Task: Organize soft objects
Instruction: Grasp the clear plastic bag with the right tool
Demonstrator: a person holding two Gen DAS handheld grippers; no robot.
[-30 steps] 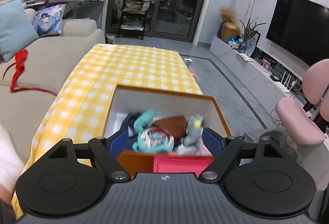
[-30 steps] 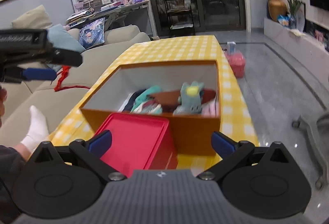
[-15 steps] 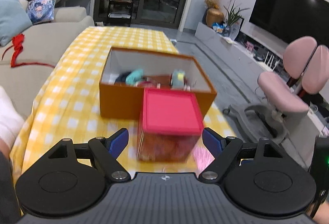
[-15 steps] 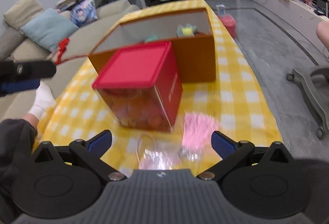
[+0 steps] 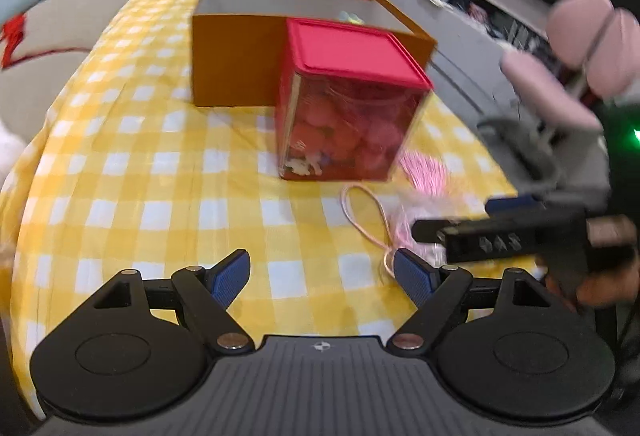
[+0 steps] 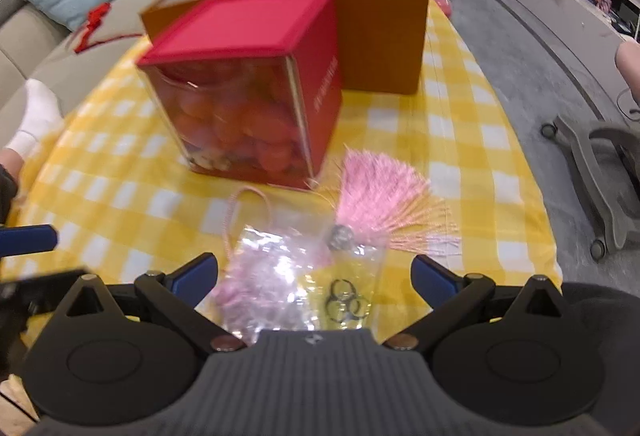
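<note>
You have pulled both grippers back toward the near end of the table since half a second ago: the red-lidded box now fills the middle of both views, and the pink tassel and clear plastic bag, earlier only a blur at the bottom edge, now lie plainly in the lower centre of your right wrist view. Your left gripper has its blue-padded fingers spread apart over bare cloth, holding nothing; your right gripper is also spread wide, with the bag lying between its fingers and the tassel fanned out just beyond them. The soft toys remain in the orange box behind the red-lidded one, only a pale tip showing above its rim at upper centre. Faint vertical lettering runs down the red box's side in your right view, too blurred to read; a dark ringed mark shows on the bag. Everything rests on a yellow-and-white checked tablecloth. A beige sofa with a pale blue cushion sits upper left, a pink chair at the right of your left view, and grey floor beyond.
</note>
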